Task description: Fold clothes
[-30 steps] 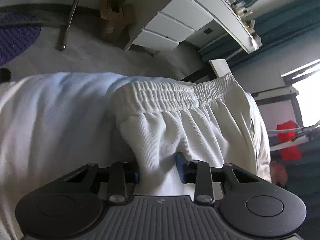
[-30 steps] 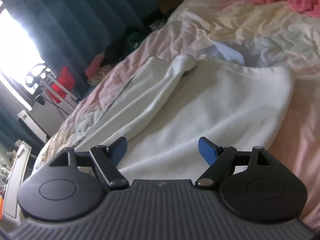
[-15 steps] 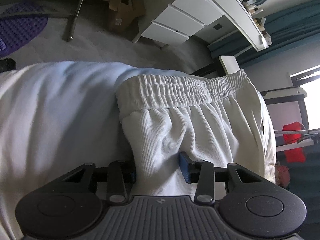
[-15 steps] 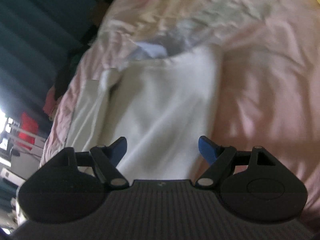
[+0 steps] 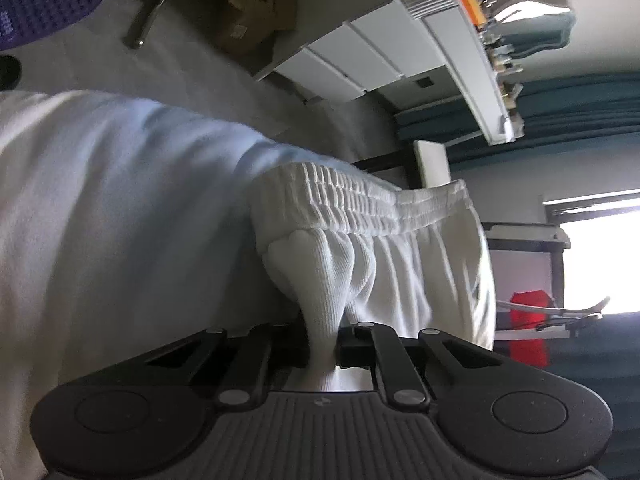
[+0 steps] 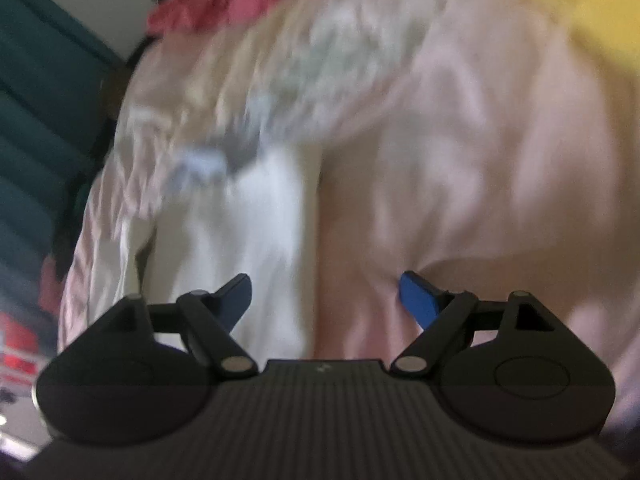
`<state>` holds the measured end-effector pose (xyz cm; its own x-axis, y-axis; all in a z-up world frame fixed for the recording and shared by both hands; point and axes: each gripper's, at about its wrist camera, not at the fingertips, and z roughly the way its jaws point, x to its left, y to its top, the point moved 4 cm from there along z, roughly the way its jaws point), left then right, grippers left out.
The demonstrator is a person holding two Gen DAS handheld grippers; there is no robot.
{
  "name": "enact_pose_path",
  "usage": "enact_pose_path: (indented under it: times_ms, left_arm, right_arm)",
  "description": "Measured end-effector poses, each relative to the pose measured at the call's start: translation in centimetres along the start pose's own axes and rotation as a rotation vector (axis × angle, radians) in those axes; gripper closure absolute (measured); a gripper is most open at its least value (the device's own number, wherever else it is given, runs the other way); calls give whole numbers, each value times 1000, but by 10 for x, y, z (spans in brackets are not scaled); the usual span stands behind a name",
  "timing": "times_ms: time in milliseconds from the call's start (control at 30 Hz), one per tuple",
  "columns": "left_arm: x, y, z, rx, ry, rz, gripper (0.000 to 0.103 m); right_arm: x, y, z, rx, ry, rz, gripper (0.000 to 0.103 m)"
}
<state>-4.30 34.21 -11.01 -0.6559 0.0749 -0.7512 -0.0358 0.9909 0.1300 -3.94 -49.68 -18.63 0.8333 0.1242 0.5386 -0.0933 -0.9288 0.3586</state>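
White sweatpants with a gathered elastic waistband lie on the bed. My left gripper is shut on a pinch of the white fabric just below the waistband. In the blurred right wrist view the same white sweatpants lie on the pink bedsheet. My right gripper is open and empty, its blue fingertips spread just above the garment's right edge and the sheet.
A white drawer unit, a cardboard box and a purple mat are on the floor beyond the bed edge. Teal curtains and a bright window are to the right. A pink garment lies at the far end of the bed.
My left gripper has closed on the fabric below the waistband and bunched it. My right gripper, still open, has swung right across the garment toward the bare sheet.
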Motion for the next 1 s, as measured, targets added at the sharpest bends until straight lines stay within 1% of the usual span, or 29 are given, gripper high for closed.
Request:
enact_pose_path:
  times_ms: [67,100,167,200,233,267,300,333,367,400,467,567,600,667,733,767,800,867,933,1000]
  left_arm:
    - [-4,-2,-3,-13,-19,15,93]
    - [-6,-2,-4,-17,-28,21,93]
    - [-8,-3,-5,-19,-38,28,93]
    - [-7,-2,-5,-15,-39,22,93]
    - [-5,-2,-4,-11,-38,13,93]
    - [-2,-1,-2,-4,-34,-4,93]
    - [1,0,1,4,-29,-23,93]
    - [4,0,3,10,-23,-39,93]
    - [7,1,5,16,-19,-54,92]
    - [10,2,7,21,-17,-65,92]
    - [13,3,11,28,-16,-74,91]
    - [15,6,15,39,-20,-72,91]
    - [15,7,16,45,-17,-68,90]
    - [17,8,19,57,-13,-70,85]
    - [19,10,23,70,-13,-82,83]
    - [20,11,25,78,-16,-87,80]
    - [21,13,27,89,-23,-88,78]
    - [19,16,32,109,-25,-53,72]
    - [15,17,36,122,-18,-4,72]
    - [15,19,38,127,-19,5,76]
  right_arm:
    - [15,-8,4,17,40,-59,12]
    - [20,-11,4,25,96,-59,12]
    - [27,-15,2,44,242,-25,13]
    - [30,-16,1,53,315,-8,17]
    - [30,-16,0,52,345,6,22]
    - [29,-15,-1,46,350,18,35]
    - [28,-14,-2,39,355,30,52]
    - [24,-13,-1,40,347,52,64]
    - [20,-12,0,41,328,72,88]
    - [16,-12,1,40,306,88,92]
    - [10,-10,1,31,271,112,92]
    - [8,-6,-4,-12,250,114,92]
    - [7,-4,-4,-22,241,119,90]
    - [4,-1,-2,-33,224,137,90]
    - [5,2,7,-15,181,129,89]
    - [5,4,13,-5,158,122,89]
    - [4,6,18,5,144,132,88]
    - [0,12,31,26,142,199,86]
    - [0,15,38,38,156,236,85]
    - [2,18,42,28,163,214,83]
